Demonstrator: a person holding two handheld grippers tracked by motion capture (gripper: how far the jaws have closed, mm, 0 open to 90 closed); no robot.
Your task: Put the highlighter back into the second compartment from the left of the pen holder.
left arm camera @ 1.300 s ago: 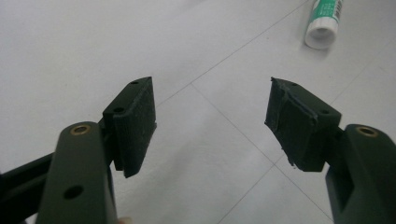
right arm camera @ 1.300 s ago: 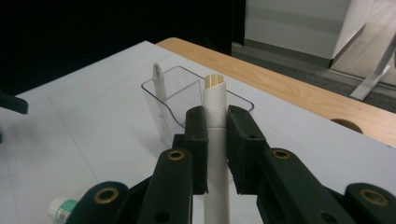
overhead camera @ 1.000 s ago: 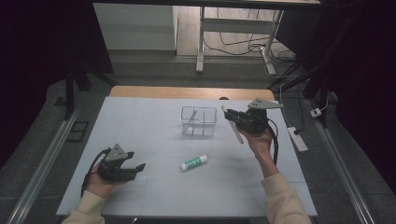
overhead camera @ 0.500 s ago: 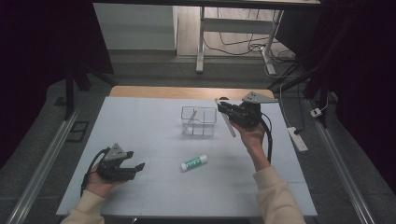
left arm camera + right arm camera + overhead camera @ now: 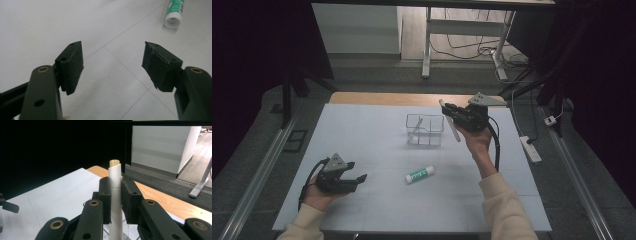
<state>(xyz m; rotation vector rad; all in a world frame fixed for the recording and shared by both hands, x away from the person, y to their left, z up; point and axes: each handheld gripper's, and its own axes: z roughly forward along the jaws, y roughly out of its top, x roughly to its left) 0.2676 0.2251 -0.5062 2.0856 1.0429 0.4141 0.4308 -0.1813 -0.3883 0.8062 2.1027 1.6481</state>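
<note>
On the table (image 5: 362, 130) my clear bin (image 5: 425, 130) holds one thin stick leaning in its left half. My right gripper (image 5: 452, 114), raised just beside the bin, clamps a white pen (image 5: 115, 195). My left gripper (image 5: 357, 179) rests wide and empty, near the glue stick (image 5: 419, 174).

**White table top, two things on it**

The table (image 5: 362, 130) has a pale, white-grey top with faint seam lines — a strip of bare wood shows along its far edge. A clear divided box (image 5: 425, 130) stands toward the far middle. Nearer, a green-and-white glue stick (image 5: 420, 174) lies on its side — well apart from the box.
</note>
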